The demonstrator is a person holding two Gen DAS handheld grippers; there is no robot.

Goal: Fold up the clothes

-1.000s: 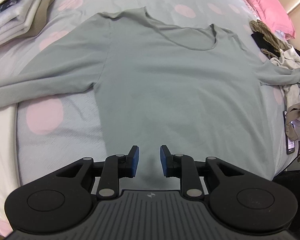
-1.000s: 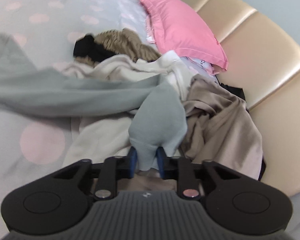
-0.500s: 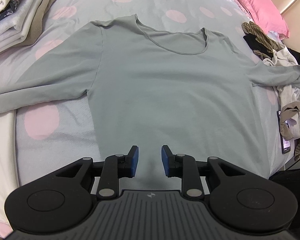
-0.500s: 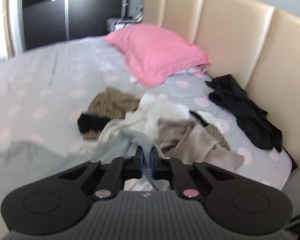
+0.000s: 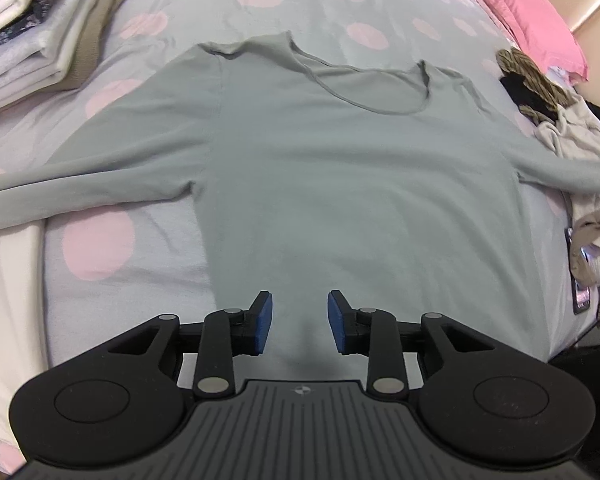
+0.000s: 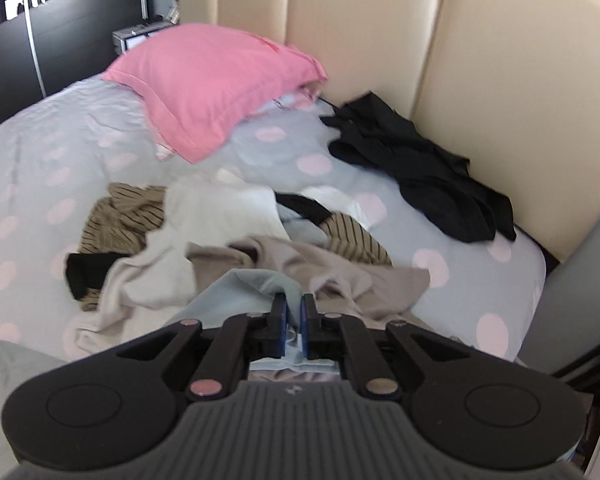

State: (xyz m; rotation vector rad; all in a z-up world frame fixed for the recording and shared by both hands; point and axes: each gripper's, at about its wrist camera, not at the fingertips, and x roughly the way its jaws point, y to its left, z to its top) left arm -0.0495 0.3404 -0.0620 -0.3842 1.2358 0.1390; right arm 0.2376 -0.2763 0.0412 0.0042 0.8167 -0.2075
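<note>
A big bed (image 5: 260, 8) with a gray sheet and pink dots fills the room, and a tan padded headboard (image 6: 440, 60) stands behind it. A gray long-sleeved shirt (image 5: 340, 168) lies flat on the bed, front up, with its neck hole far from the camera. One sleeve stretches off to the left side. The other sleeve (image 5: 572, 174) runs off to the right, toward a messy pile of clothes (image 6: 220, 248).

The left gripper (image 5: 299, 322) hangs over the bottom edge of the shirt. Its jaws are opening and nothing is between them.

The right gripper (image 6: 294, 318) has its jaws almost shut, pinching the end of the gray sleeve above the pile.

A pink pillow (image 6: 216, 84) sits near the headboard, with a black garment (image 6: 420, 172) beside it. A stack of folded clothes (image 5: 32, 32) rests at the top left
</note>
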